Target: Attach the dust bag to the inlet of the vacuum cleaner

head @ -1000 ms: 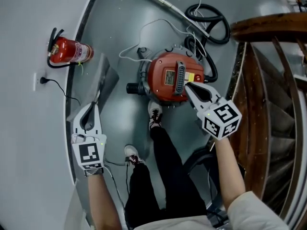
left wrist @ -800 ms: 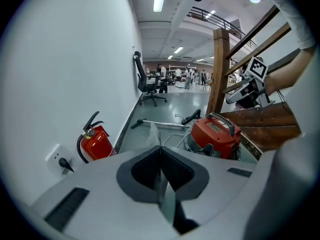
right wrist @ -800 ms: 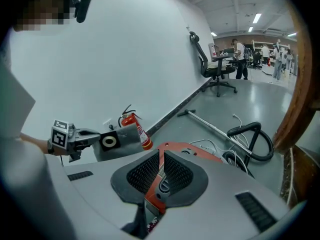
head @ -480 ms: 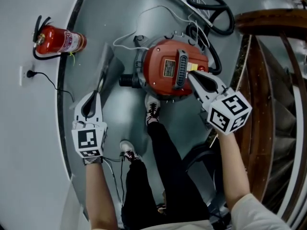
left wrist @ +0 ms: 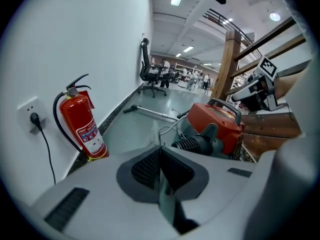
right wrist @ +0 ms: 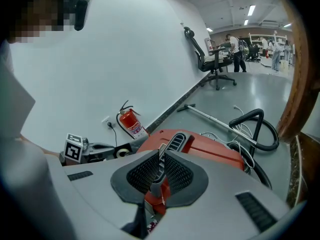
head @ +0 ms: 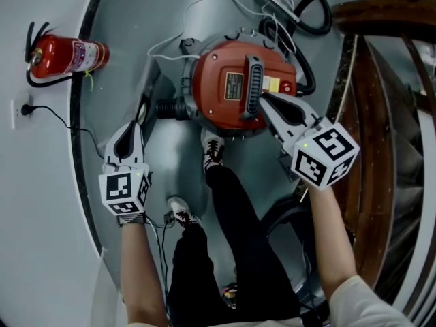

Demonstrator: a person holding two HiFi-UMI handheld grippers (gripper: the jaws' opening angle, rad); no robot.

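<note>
Grey floor [head: 170, 172] is carrying the red vacuum cleaner [head: 228, 90]. The left tool [head: 131, 129], clamped on the dust bag [head: 146, 94], is hovering beside the 9 o'clock inlet [head: 167, 107], bag unattached. The right tool [head: 263, 101] is closed, seemingly empty.

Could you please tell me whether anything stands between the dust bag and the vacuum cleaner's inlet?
Nothing visible does. The dust bag, held by the left gripper, hangs close beside the black ribbed inlet on the vacuum cleaner's side, and the short gap between them looks open.
</note>
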